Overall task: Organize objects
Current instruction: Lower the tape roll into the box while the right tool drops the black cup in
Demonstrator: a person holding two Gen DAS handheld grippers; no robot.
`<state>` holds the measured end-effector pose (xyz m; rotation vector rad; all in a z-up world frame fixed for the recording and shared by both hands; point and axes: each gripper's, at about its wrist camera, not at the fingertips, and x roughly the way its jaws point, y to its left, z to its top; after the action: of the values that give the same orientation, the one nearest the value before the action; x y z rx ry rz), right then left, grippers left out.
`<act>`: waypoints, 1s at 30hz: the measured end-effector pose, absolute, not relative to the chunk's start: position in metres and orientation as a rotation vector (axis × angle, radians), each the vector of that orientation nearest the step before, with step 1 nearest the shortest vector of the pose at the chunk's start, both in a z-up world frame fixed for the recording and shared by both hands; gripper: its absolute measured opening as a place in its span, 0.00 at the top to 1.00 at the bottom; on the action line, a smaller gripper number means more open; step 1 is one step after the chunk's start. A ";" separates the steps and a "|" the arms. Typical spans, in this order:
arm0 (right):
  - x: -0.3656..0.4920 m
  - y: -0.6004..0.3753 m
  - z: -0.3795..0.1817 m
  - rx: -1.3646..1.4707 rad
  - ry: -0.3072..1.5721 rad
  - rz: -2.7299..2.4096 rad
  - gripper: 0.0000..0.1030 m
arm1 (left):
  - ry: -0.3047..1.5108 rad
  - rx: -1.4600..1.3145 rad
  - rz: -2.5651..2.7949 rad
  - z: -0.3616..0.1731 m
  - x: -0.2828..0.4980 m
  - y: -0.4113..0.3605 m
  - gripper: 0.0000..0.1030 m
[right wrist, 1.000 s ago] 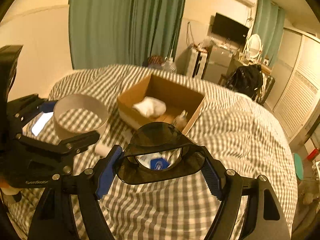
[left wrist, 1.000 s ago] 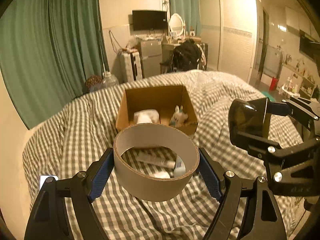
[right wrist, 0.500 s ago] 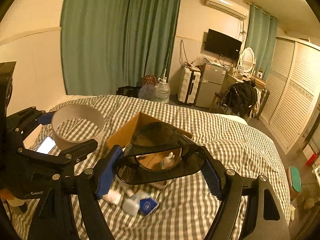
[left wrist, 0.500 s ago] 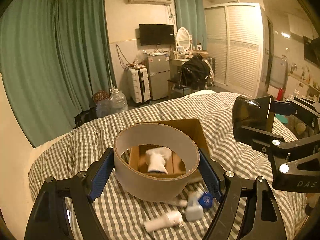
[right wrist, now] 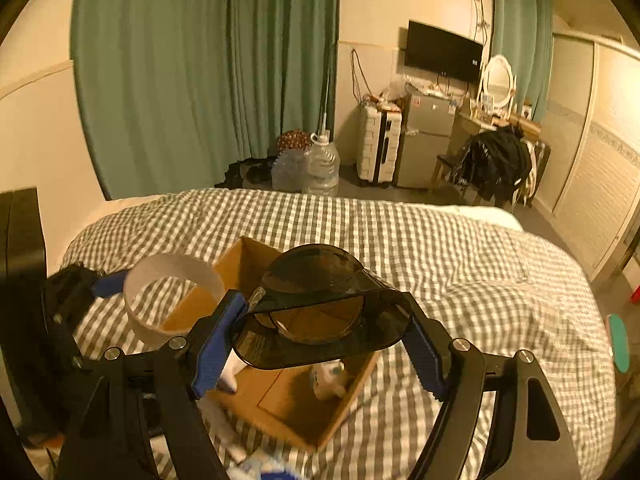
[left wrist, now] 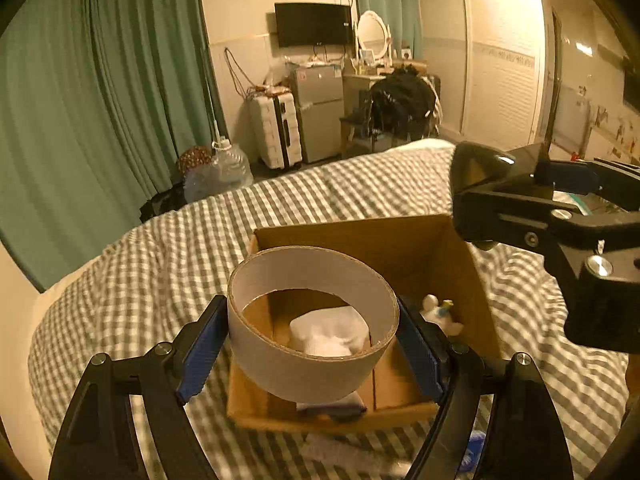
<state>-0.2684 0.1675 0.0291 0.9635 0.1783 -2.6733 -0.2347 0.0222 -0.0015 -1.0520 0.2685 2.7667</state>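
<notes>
We hover both loads over the cardboard box [left wrist: 420,248], ready to drop.
Left gripper [left wrist: 312,344] clamps the cardboard ring [left wrist: 312,368]; right gripper [right wrist: 320,340] grips what looks like a dark plastic scoop [right wrist: 320,344].

The cardboard ring [left wrist: 312,344] hides part of the white cloth [left wrist: 328,334]; blurred items [left wrist: 474,446] lie before the box [left wrist: 400,240].

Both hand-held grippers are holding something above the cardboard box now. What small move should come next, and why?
Probably lower the left hand-held gripper a little and release the cardboard ring into the cardboard box. The ring already hangs over the box opening, above the white cloth, while the right hand-held gripper holds the dark plastic lid over the same box.
</notes>
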 end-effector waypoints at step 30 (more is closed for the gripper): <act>-0.292 0.181 0.028 1.068 0.043 -2.626 0.15 | 0.216 -1.048 2.737 0.031 -0.224 0.015 0.07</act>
<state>-0.2917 0.1809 0.0279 1.0681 0.0431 -2.6262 -0.2238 0.0151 0.0309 -1.0479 0.2162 2.7370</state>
